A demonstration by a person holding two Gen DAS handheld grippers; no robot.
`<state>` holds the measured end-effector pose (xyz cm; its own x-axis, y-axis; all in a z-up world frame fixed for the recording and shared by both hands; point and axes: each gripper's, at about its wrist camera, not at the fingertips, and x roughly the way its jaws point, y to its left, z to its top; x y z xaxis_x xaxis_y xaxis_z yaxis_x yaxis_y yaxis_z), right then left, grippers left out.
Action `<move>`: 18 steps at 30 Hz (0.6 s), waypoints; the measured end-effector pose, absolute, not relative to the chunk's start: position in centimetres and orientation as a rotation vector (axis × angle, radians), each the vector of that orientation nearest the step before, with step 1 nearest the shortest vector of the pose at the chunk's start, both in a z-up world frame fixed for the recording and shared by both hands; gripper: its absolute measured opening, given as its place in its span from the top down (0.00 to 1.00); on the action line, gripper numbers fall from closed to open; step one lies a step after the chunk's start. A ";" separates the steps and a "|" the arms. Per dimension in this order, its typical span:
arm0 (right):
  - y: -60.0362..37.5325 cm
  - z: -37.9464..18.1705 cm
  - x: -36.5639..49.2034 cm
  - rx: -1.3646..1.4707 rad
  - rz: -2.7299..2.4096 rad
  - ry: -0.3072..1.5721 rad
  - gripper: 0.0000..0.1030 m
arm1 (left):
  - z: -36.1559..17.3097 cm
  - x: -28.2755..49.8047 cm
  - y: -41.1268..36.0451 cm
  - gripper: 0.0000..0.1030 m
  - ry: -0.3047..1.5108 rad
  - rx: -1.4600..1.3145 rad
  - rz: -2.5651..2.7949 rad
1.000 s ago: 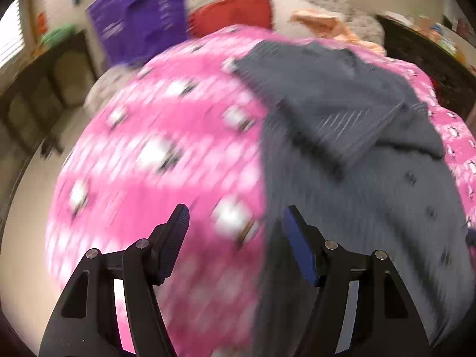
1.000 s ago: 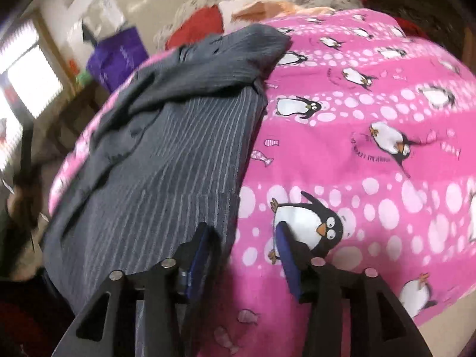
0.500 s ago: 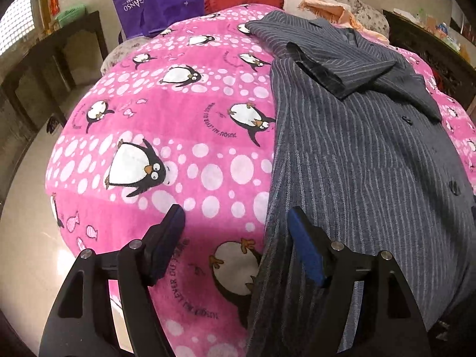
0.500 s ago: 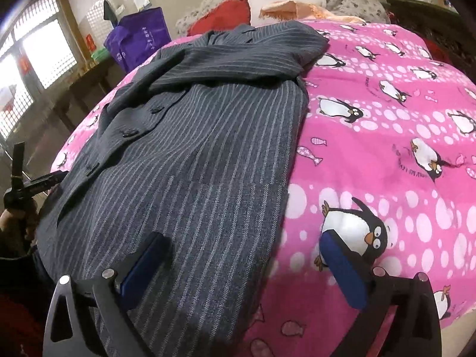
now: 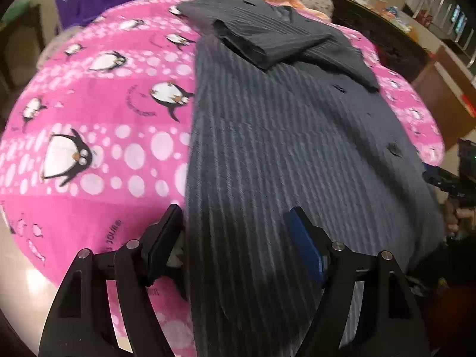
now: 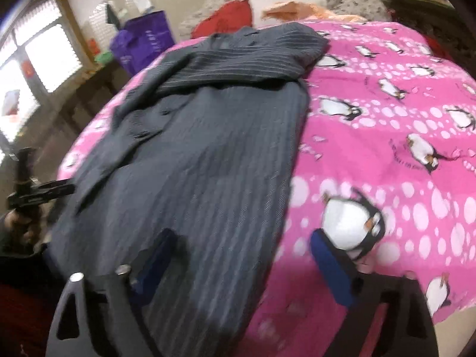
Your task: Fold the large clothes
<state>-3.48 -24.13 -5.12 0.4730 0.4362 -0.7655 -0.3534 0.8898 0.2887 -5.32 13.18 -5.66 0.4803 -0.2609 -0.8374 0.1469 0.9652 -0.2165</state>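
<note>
A dark grey pinstriped coat (image 5: pixel 282 148) lies lengthwise on a pink penguin blanket (image 5: pixel 104 119), buttons showing, with a sleeve (image 5: pixel 267 38) folded across its far end. My left gripper (image 5: pixel 235 211) hangs open over the coat's near left hem, its pads apart from the cloth. In the right wrist view the same coat (image 6: pixel 193 163) covers the left of the blanket (image 6: pixel 386 119). My right gripper (image 6: pixel 242 233) straddles the near right hem. Its jaws are closing with the cloth edge between them, and the pads are not pressing it.
A purple bag (image 6: pixel 142 38), a red pillow (image 6: pixel 229 15) and peach cloth lie beyond the bed's far end. Dark furniture (image 5: pixel 386 38) stands along the right side. The other hand-held gripper (image 5: pixel 446 178) shows at the coat's right edge, and the left one (image 6: pixel 38 193) at its left edge.
My left gripper has shifted right, so the coat's left hem now lies between its fingers. The right jaws spread wide, then narrowed a little over the right hem.
</note>
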 end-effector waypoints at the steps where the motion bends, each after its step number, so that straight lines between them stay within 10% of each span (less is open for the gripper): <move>1: -24.3 -4.8 -4.2 0.100 0.518 0.968 0.21 | -5.6 -5.4 13.1 0.29 1.053 -0.106 -0.275; 18: -26.1 -5.7 -7.0 0.274 0.648 1.017 0.53 | -5.6 -5.3 12.7 0.62 1.041 -0.061 -0.293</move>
<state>-6.96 -26.09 -5.74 0.3612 0.6174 -0.6988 -0.3726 0.7825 0.4989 -5.29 12.70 -5.58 0.4701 -0.2681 -0.8409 0.2104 0.9593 -0.1883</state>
